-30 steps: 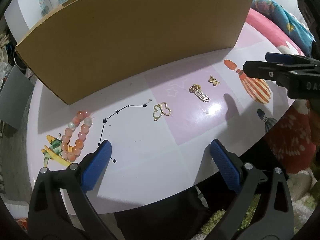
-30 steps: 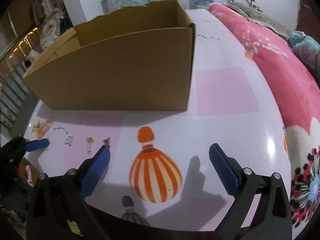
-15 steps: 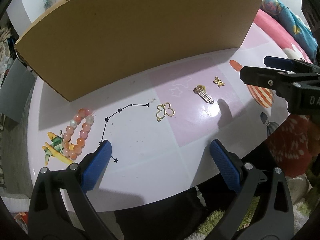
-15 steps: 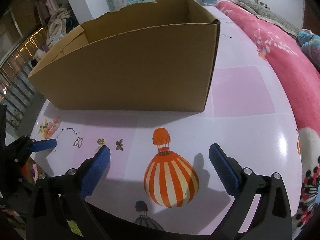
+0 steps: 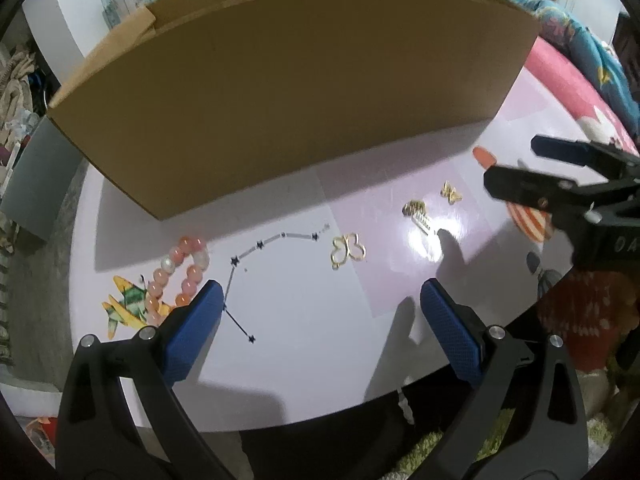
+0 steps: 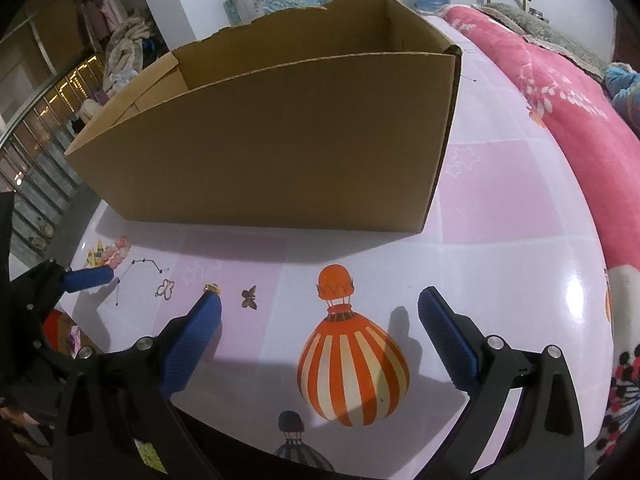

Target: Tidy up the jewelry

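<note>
Several jewelry pieces lie on the printed table in front of a cardboard box [image 5: 304, 92]. A pink bead bracelet [image 5: 176, 272] sits at the left, partly behind my left gripper's left finger. A gold butterfly outline [image 5: 347, 249], a gold charm with a comb-like part [image 5: 418, 216] and a small gold butterfly [image 5: 450, 191] lie further right. My left gripper [image 5: 320, 308] is open above the near table edge, holding nothing. My right gripper [image 6: 319, 316] is open and empty too, over the balloon print; the small butterfly [image 6: 249, 297] lies just beyond its left finger. The open box [image 6: 280, 136] looks empty where its inside shows.
The table [image 6: 500, 200] carries printed pictures: an orange striped balloon [image 6: 352, 364], a constellation line [image 5: 260, 256], a yellow plane [image 5: 124, 308]. A pink blanket [image 6: 560, 92] lies along the right. Clutter and clothes stand at the far left [image 6: 116, 60].
Both grippers have shifted left and slightly closer to the jewelry; the right gripper reaches further into the left wrist view. Nothing was picked up, and both stay open.
</note>
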`<state>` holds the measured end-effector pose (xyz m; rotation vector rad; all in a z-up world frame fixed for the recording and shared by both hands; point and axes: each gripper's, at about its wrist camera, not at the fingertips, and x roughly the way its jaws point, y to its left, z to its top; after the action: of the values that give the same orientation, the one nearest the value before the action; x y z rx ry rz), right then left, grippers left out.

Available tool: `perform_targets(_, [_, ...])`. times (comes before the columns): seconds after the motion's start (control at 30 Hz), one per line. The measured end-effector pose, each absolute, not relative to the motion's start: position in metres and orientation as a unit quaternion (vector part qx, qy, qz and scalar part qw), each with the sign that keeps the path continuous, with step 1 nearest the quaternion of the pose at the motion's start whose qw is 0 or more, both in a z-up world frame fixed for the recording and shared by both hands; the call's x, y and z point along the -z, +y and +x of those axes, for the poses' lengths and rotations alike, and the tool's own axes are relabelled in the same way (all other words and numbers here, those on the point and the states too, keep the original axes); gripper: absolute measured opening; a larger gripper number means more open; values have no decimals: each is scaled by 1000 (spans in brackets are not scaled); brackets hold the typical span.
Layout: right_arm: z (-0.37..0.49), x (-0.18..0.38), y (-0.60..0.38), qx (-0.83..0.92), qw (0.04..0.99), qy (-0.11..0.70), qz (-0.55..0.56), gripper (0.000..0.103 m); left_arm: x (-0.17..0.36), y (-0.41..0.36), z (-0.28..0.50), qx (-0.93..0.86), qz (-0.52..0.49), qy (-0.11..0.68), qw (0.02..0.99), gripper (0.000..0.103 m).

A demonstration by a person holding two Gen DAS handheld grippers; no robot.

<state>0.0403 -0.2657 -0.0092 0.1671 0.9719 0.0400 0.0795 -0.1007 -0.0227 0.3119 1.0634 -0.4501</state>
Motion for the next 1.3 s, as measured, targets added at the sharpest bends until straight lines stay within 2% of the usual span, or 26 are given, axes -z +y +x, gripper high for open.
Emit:
perform_targets(0.23, [39, 10, -268, -20, 884, 460, 81, 96, 8, -86, 86, 258, 124, 457, 842, 92])
perform_targets(0.3, [40, 11, -270, -20, 883, 461, 87, 96, 9, -84, 91, 270, 119, 456, 839, 78])
perform_targets(0.4, [42, 14, -273, -19, 881, 464, 93, 96, 12, -78, 97, 285, 109, 469, 829, 65])
perform_targets(0.63, [44, 19, -280, -18, 878, 467, 102, 96, 21, -90, 88, 315, 136, 470, 813, 42])
perform_targets(0.93, [49, 20, -280, -18, 880, 464, 98, 96, 23, -99, 86, 339, 196, 453, 801, 28])
perform_targets(1.3, [51, 20, -279, -16, 881, 463, 96, 96, 24, -110, 85, 368, 219, 443, 788, 23])
